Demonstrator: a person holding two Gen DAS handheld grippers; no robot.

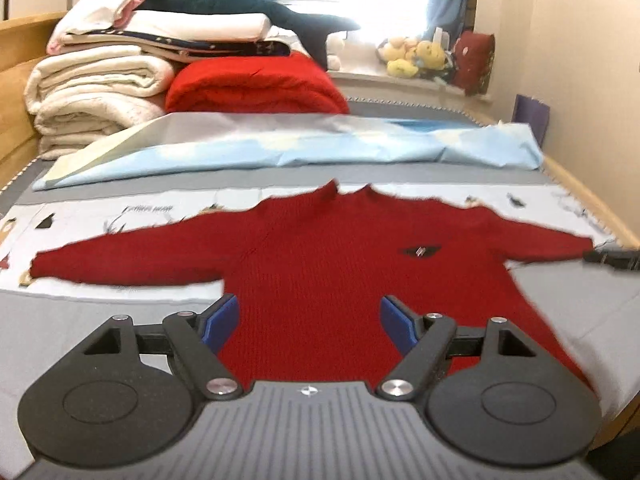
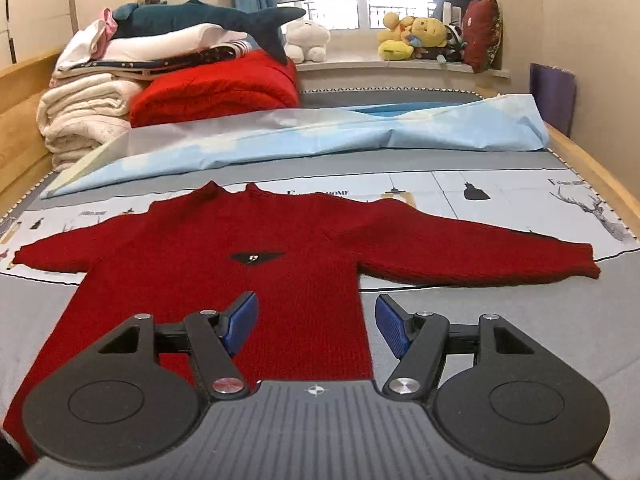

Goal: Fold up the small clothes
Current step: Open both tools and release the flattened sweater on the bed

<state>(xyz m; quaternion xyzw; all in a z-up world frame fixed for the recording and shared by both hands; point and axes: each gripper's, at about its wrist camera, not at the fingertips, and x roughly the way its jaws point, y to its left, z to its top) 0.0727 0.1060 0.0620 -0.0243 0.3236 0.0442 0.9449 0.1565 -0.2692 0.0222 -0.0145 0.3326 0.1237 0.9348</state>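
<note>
A small dark red knit sweater (image 1: 312,264) lies flat and face up on the bed, both sleeves spread out to the sides, a black badge on its chest. It also shows in the right wrist view (image 2: 224,248). My left gripper (image 1: 309,322) is open and empty, hovering over the sweater's lower body. My right gripper (image 2: 316,326) is open and empty, over the sweater's lower right edge. The tip of the right gripper (image 1: 612,259) shows past the right sleeve's cuff in the left wrist view.
A printed white cloth (image 2: 500,196) lies under the sweater on the grey mattress (image 2: 520,320). A light blue sheet (image 2: 320,136) lies crumpled behind it. Folded blankets (image 2: 88,108), a red quilt (image 2: 216,88) and a plush shark (image 2: 192,16) are stacked back left. Wooden bed rails run along both sides.
</note>
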